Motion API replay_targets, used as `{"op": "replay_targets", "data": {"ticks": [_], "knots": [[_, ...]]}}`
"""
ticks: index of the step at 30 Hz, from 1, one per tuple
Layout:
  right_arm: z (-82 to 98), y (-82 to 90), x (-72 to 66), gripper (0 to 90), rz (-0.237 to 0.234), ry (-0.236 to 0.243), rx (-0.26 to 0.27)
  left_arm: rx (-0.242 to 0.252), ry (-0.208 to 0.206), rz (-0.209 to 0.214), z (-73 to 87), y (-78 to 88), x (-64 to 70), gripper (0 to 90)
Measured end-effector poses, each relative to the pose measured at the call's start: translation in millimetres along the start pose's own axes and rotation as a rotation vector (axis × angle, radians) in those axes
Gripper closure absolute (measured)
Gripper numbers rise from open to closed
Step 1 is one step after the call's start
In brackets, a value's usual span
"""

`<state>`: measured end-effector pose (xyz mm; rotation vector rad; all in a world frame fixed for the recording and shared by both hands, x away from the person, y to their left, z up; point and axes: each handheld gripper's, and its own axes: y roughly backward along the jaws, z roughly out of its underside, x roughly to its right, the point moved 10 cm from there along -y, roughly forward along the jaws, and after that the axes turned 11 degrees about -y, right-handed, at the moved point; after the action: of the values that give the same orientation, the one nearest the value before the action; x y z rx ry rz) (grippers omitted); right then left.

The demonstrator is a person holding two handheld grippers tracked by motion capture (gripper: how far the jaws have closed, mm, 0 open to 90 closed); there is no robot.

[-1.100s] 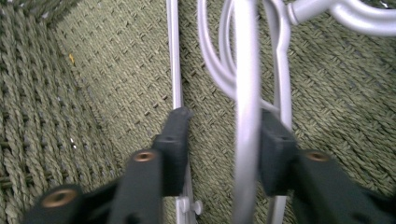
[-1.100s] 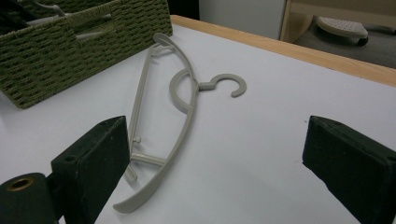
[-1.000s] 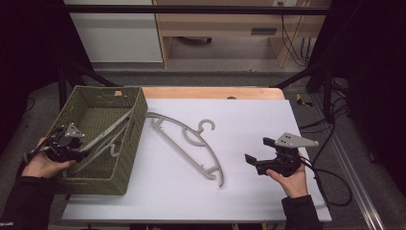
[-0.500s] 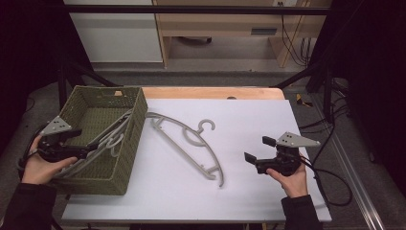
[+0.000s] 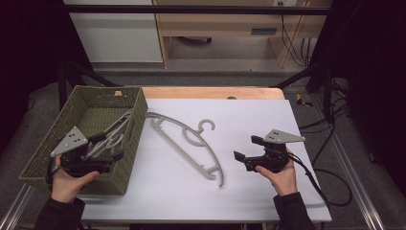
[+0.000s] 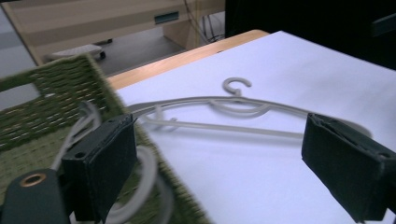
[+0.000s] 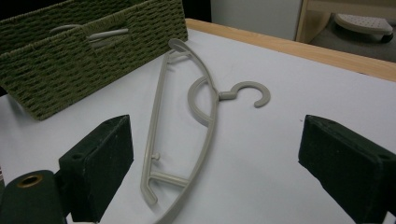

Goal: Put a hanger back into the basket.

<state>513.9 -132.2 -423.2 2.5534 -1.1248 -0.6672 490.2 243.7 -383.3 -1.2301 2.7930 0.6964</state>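
No legible txt, labels or nos. anywhere

The white tabletop (image 5: 268,115) lies bare to the right of the grey plastic clothes hanger (image 5: 191,143) that rests flat across its middle, leaving open passage there. At the left edge, the tall walls of the green woven rectangular basket (image 5: 136,124) block level approach. Grey hangers piled inside it (image 5: 112,134) crowd its floor.
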Motion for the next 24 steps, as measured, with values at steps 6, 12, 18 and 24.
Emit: {"op": "replay_targets", "data": {"ticks": [6,12,18,24], "knots": [[8.9,-25.7,-5.2,12.3,0.017,0.01,-0.055,0.012,-0.002,0.006,1.8,-9.5,16.0,9.3],[30.8,-49.2,-5.3,19.2,0.042,-0.01,-0.14,0.006,-0.008,0.012,4.2,-12.6,19.1,9.0],[48.8,-70.0,-2.0,25.2,0.056,-0.04,-0.21,0.011,-0.006,0.005,3.7,-10.0,16.6,8.6],[63.8,-83.5,4.8,31.1,0.1,-0.025,-0.268,0.011,-0.005,-0.003,3.5,-8.9,15.1,8.4]]}}
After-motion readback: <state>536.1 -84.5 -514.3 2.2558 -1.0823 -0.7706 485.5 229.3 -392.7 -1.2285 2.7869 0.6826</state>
